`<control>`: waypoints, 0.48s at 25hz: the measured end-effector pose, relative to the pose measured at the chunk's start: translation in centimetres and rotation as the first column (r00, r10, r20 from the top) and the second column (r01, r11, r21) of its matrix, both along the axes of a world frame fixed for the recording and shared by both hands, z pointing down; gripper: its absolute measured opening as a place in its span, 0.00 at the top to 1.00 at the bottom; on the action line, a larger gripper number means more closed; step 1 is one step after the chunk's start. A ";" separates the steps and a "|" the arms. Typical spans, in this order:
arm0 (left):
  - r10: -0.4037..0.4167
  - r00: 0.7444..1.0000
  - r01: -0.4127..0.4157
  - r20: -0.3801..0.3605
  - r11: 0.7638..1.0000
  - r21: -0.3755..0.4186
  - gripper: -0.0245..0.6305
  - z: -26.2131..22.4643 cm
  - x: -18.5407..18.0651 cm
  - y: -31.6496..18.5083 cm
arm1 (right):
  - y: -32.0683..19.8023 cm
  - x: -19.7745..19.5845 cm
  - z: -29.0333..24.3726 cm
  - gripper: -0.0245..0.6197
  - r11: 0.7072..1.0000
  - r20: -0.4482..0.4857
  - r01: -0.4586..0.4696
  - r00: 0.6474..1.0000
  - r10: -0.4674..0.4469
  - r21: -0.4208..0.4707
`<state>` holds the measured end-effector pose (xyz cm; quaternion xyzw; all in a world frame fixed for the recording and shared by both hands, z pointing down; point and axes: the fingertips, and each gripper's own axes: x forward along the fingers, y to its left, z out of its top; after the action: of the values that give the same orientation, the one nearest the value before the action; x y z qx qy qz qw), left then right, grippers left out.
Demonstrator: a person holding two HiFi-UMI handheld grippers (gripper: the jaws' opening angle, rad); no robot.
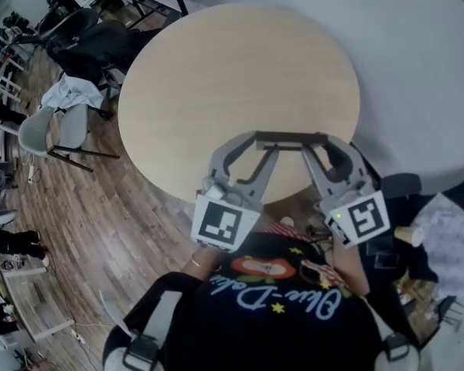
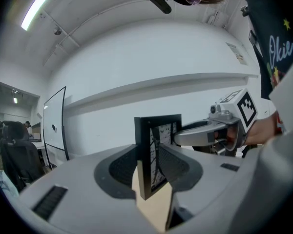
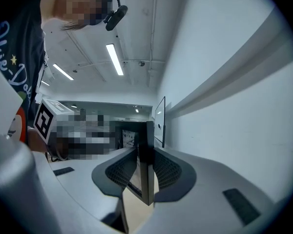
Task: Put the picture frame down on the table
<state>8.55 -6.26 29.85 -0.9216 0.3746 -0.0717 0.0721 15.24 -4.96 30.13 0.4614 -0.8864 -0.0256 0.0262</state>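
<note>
Tongs: left tongs and right tongs clamped on the ends of the picture frame.
Handling: likely rigid, light and breakable; the frame's edges suit gripping.

Black picture frame, insert white w/ black marks. Pale beige wood table. Light grey left tool & right tool, dark grey pads, b/w square-marker cubes. Grey-brown plank floor. Black shirt w/ white script, yellow stars.

The black picture frame is held upright over the near edge of the round, light wooden desk. Its picture is black and white.
</note>
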 end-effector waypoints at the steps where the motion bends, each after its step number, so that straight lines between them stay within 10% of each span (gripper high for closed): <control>1: -0.013 1.000 0.013 0.003 1.000 -0.002 0.77 0.1 0.3 -0.1 | -0.1 0.2 0.0 0.83 1.000 0.000 0.014 1.000 -0.014 0.001; 12: -0.139 0.990 0.139 0.013 0.990 -0.017 0.77 0.8 2.0 -0.2 | -1.0 2.0 0.6 0.83 0.991 -0.023 0.130 0.991 -0.130 -0.015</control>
<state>10.51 -6.44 30.67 -0.8935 0.4366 -0.0854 0.0609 17.28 -5.97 30.72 0.4022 -0.9144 -0.0267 0.0381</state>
